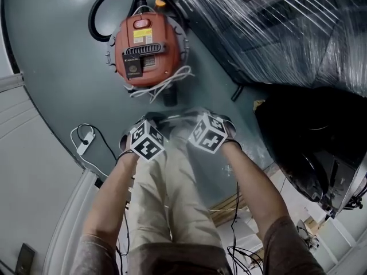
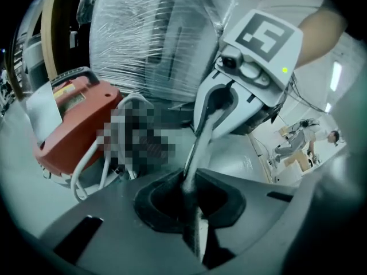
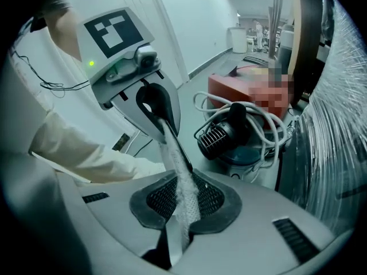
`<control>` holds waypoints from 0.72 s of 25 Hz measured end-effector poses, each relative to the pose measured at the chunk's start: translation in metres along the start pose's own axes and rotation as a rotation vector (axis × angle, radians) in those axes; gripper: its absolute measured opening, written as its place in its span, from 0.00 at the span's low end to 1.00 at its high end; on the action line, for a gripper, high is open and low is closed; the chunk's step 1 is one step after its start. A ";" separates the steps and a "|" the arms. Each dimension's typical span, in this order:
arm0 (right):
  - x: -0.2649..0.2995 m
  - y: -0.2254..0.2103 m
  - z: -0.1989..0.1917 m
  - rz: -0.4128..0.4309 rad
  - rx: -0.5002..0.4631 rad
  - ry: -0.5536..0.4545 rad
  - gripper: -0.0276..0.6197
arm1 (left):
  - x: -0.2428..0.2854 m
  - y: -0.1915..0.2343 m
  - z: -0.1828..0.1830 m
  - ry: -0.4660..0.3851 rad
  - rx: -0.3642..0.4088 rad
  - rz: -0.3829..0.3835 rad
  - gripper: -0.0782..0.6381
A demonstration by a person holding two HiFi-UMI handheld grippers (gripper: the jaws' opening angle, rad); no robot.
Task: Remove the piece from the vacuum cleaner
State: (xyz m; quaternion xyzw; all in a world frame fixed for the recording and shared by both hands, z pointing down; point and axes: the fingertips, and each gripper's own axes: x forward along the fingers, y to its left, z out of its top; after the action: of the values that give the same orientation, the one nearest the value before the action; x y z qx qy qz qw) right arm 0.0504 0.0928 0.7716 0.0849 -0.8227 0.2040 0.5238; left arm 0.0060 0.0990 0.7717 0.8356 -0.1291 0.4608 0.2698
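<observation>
The red vacuum cleaner (image 1: 150,47) (image 2: 74,119) (image 3: 246,90) stands on the grey floor ahead of me, with a black hose (image 1: 100,16) looped behind it. A black vented part (image 3: 223,130) (image 1: 169,96) lies against its near side, wrapped in white cable (image 1: 163,85). A thin translucent plastic sheet (image 1: 178,118) (image 2: 198,148) (image 3: 180,182) is stretched between both grippers, well short of the vacuum. My left gripper (image 1: 152,125) (image 2: 192,211) (image 3: 157,110) is shut on one edge. My right gripper (image 1: 200,119) (image 3: 180,211) (image 2: 218,105) is shut on the other edge.
A large load wrapped in stretch film (image 1: 275,27) (image 2: 160,33) stands at the right, close to the vacuum. A dark machine (image 1: 309,142) sits lower right. A white plug and cable (image 1: 86,142) lie on the floor at the left, beside a pale wall panel (image 1: 23,153).
</observation>
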 end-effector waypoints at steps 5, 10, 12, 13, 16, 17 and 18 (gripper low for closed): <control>-0.048 0.000 0.024 -0.028 0.017 -0.033 0.10 | -0.043 -0.007 0.031 0.007 0.044 -0.018 0.16; -0.115 0.005 0.063 -0.063 0.022 -0.071 0.10 | -0.110 -0.015 0.069 0.018 0.072 -0.014 0.16; -0.140 0.007 0.078 -0.072 0.023 -0.082 0.10 | -0.136 -0.019 0.085 0.023 0.085 -0.006 0.16; -0.153 0.007 0.085 -0.078 0.021 -0.087 0.10 | -0.148 -0.020 0.093 0.024 0.093 -0.002 0.16; -0.192 0.009 0.104 -0.098 0.013 -0.102 0.10 | -0.185 -0.027 0.117 0.018 0.114 0.006 0.16; -0.205 0.011 0.110 -0.104 0.014 -0.108 0.10 | -0.197 -0.031 0.124 0.016 0.118 0.007 0.16; -0.217 0.015 0.116 -0.109 0.016 -0.112 0.10 | -0.209 -0.035 0.130 0.014 0.122 0.008 0.16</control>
State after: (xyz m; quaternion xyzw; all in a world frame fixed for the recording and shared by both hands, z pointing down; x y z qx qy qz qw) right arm 0.0444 0.0407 0.5305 0.1454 -0.8432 0.1768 0.4864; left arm 0.0002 0.0470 0.5284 0.8468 -0.1024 0.4747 0.2171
